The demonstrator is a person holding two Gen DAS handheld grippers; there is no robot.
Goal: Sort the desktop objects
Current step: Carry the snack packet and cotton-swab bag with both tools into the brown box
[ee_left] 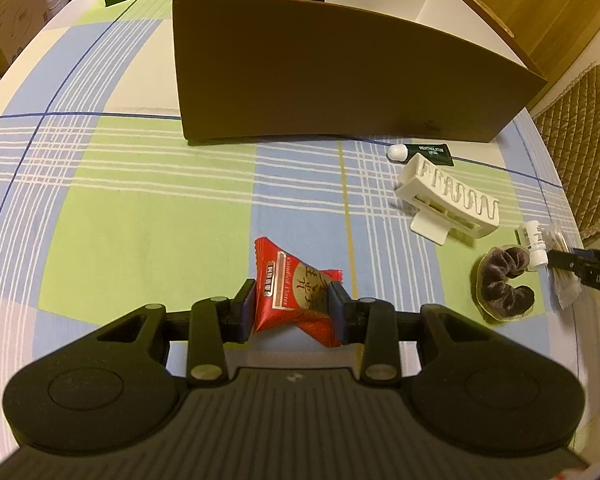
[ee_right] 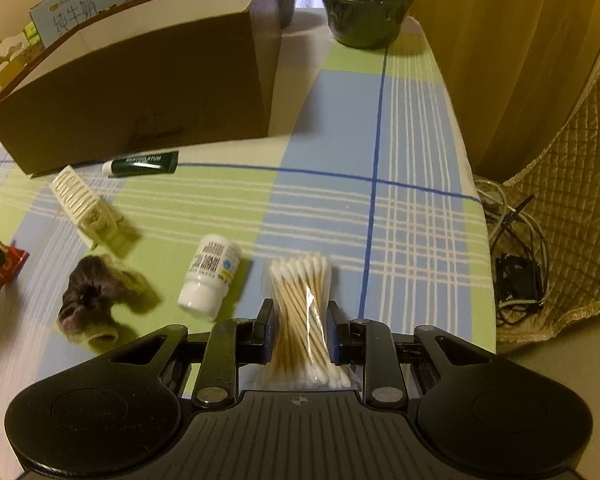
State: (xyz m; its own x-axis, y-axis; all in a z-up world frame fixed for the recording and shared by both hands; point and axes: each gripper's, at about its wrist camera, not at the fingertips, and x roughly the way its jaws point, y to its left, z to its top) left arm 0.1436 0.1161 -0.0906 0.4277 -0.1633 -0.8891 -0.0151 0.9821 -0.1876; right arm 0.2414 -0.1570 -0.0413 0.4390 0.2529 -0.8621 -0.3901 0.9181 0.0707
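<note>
Two tools are engaged, each clamped on one item. Left tool [ee_left: 292, 308]: both pads press the sides of the red candy packet [ee_left: 294, 292], which sits between the fingers over the checked cloth of the worktop [ee_left: 140, 208]. Right tool [ee_right: 300, 332]: the jaws pinch the waist of the clear bag of cotton swabs [ee_right: 302, 316], which narrows where the pads bear on it.

Loose items on the worktop: a white bottle [ee_right: 210, 280] lying on its side just beside the swabs; a dark velvet scrunchie [ee_right: 96, 296] near it; a cream hair claw [ee_left: 448, 204]; a dark green tube [ee_left: 420, 153] at the foot of the brown box [ee_left: 340, 80]. The box stands open-topped at the far side.
</note>
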